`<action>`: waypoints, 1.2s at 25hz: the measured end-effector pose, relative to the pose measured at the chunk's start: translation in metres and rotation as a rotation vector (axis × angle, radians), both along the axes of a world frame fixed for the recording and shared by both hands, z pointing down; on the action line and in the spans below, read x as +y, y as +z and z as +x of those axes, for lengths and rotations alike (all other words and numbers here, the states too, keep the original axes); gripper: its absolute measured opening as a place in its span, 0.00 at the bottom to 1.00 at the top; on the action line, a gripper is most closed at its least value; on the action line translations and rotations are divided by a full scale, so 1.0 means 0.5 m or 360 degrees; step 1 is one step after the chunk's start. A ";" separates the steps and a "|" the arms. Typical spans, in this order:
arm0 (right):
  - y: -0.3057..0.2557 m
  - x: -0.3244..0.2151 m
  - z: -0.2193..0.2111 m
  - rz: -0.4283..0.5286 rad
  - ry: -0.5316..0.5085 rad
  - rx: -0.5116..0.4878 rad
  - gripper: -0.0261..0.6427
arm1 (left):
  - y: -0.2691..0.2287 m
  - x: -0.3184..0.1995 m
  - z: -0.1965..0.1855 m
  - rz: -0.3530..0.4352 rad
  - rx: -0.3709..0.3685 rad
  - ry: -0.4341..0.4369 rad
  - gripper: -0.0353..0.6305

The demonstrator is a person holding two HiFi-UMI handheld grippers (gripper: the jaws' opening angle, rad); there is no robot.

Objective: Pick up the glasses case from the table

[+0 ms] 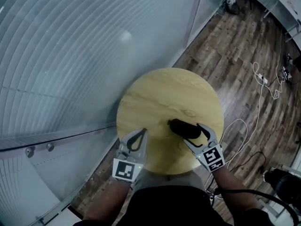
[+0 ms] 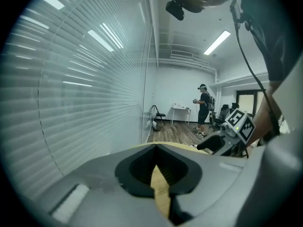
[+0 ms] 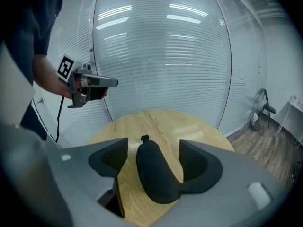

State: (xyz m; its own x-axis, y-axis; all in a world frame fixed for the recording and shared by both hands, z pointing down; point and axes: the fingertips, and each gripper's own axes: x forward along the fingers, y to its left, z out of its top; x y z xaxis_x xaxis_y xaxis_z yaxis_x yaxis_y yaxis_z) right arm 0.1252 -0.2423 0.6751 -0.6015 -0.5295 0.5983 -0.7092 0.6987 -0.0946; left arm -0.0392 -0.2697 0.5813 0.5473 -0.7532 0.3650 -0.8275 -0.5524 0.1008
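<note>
The black glasses case (image 1: 184, 128) lies on the round wooden table (image 1: 164, 93), near its front edge. My right gripper (image 1: 192, 133) stands open around it. In the right gripper view the case (image 3: 154, 174) lies lengthwise between the two jaws of the right gripper (image 3: 154, 143). A gap shows on the case's left side, and its near end is close to the right jaw. My left gripper (image 1: 142, 133) is shut and holds nothing, hovering at the table's front left edge, apart from the case. Its tips meet in the left gripper view, where the left gripper (image 2: 156, 146) shows the table through its jaws.
A frosted glass wall with blinds (image 1: 70, 55) curves round the table's left and far sides. Wood floor (image 1: 244, 46) with white cables (image 1: 263, 81) lies to the right. In the left gripper view a person (image 2: 204, 109) stands far off near a chair (image 2: 158, 115).
</note>
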 end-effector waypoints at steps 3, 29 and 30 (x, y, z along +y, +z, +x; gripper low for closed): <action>0.057 -0.010 -0.006 -0.0052 -0.0067 0.0068 0.58 | 0.035 -0.008 0.004 -0.0028 0.0023 0.0045 0.06; 0.268 -0.008 -0.023 -0.0315 -0.0487 0.0481 0.60 | 0.107 -0.009 -0.029 -0.0178 0.0082 -0.0054 0.06; 0.267 -0.010 -0.025 -0.0315 -0.0482 0.0476 0.59 | 0.107 -0.009 -0.033 -0.0181 0.0077 -0.0065 0.06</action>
